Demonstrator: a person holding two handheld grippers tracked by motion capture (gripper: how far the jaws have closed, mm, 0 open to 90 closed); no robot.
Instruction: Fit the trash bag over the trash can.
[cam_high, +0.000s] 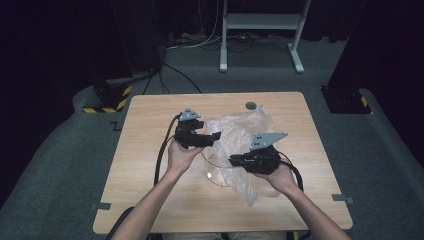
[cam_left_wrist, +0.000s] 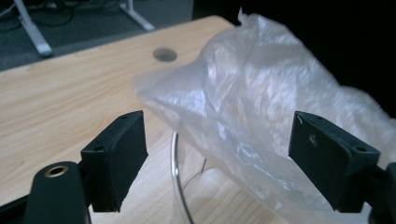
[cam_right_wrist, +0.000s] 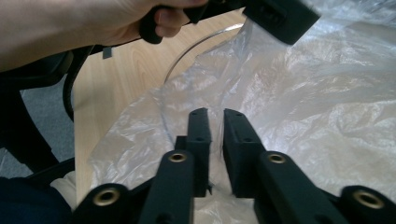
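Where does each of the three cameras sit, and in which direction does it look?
High view: above the person's side, looking forward and down on the wooden table; both forearms, left gripper, right gripper.
Left gripper view: on the left gripper, looking between its wide-apart jaws at the plastic bag.
Right gripper view: on the right gripper, jaws nearly together at the bag's film, facing the left hand.
Shared: bag, tabletop, clear round container rim.

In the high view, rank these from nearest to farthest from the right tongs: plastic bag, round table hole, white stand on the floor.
1. plastic bag: directly at the right tongs.
2. table hole: beyond the bag, near the far edge.
3. white stand: on the floor behind the table.
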